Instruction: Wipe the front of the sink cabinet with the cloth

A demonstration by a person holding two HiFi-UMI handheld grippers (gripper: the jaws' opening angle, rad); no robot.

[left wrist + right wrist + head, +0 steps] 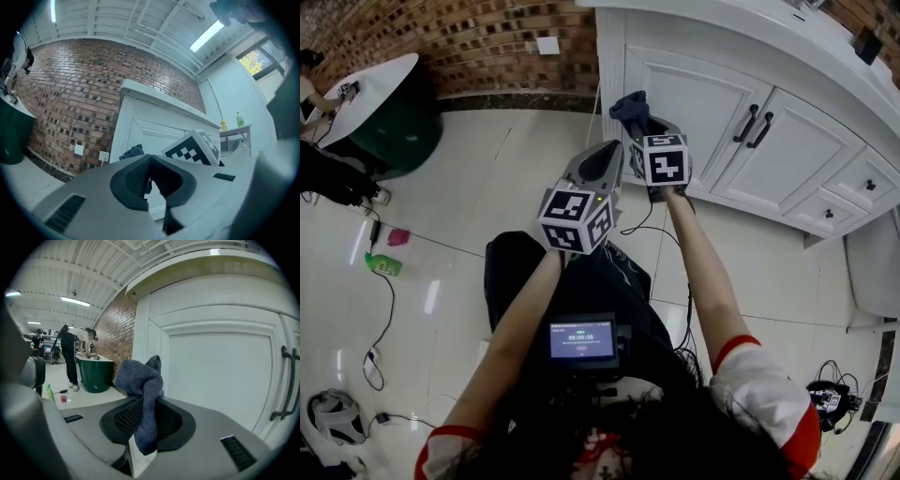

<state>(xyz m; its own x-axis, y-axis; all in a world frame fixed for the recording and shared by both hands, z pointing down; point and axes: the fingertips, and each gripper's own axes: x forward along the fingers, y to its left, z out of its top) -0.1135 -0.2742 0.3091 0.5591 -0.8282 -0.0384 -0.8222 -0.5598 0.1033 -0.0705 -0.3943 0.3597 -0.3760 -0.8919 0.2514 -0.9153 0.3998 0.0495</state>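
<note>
1. Green bottle [382, 265]: lies on the tiled floor at far left, well apart from the work.
2. Left gripper [612, 155]: jaws closed flat against each other with nothing between them; held just beside the right gripper, short of the cabinet.
3. Cloth [630, 106]: dark blue-grey and bunched. Its lower part is pinched, and the knot-like upper part stands proud of the jaw tips, near the leftmost door. Contact with the door cannot be told.
4. Right gripper [649, 129]: jaws closed on the cloth, gripping only a narrow fold.
5. Sink cabinet [694, 98]: white, with panelled doors; its front looks not yet wiped.
6. Door handles [754, 127]: a dark pair, to the right of the cloth.

Hazards, as judged: dragging under pressure may pull the narrow fold free. A low cloth may let hard jaw tips scuff the paint. A rightward stroke may snag the handles.
</note>
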